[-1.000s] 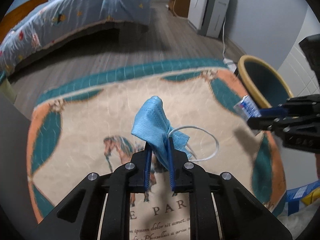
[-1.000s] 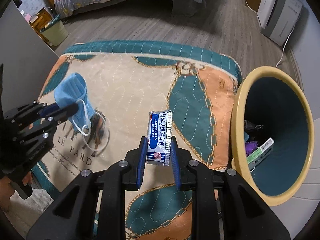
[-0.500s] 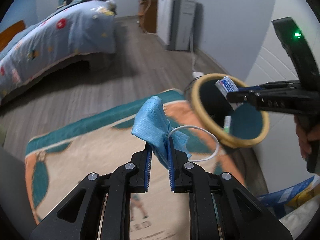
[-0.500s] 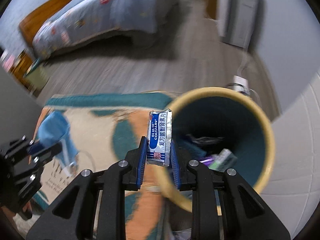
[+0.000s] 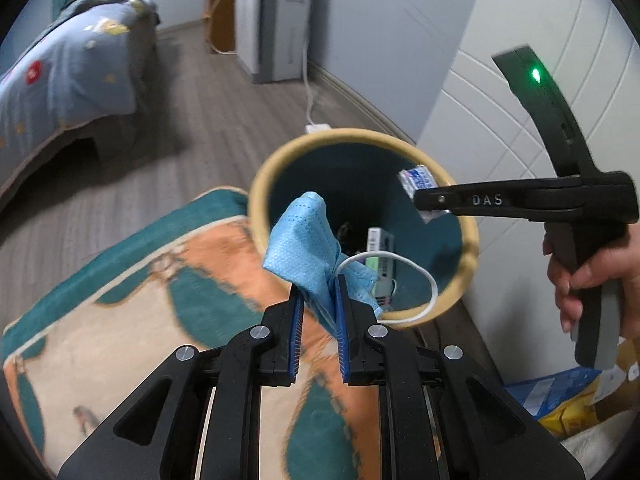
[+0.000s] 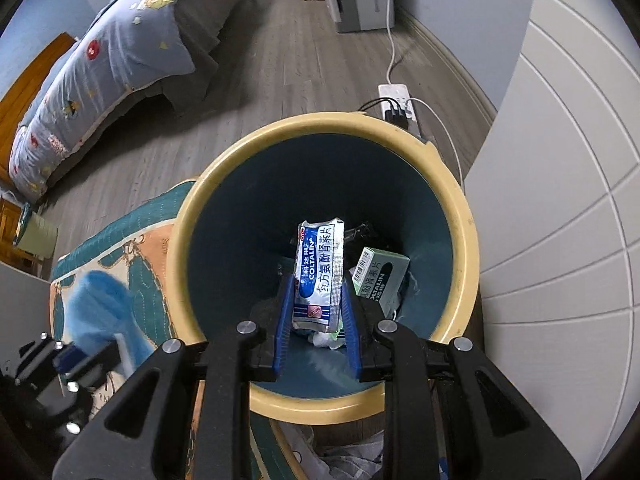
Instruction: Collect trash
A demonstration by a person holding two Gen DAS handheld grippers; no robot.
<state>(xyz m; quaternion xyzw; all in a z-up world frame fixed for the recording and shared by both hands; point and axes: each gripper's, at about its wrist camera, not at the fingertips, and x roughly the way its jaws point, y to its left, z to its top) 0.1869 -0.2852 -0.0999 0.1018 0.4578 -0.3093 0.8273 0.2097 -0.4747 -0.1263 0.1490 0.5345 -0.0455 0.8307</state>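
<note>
Both grippers have swung off the rug toward the yellow-rimmed bin. Right gripper now hangs over the bin's open mouth, jaws clamped on a foil medicine sachet — clear of the rim all round, a green box lying below. Left gripper pinches a blue face mask at the bin's near edge, its white ear loop dangling across the rim. Bare floor lies beyond; the white wall stands close on the right.

The left wrist camera looks slantwise down along its fingers at the bin from beside the rug. The right wrist camera looks steeply down, close over the bin's mouth. Both views share bin, rug and bed.
</note>
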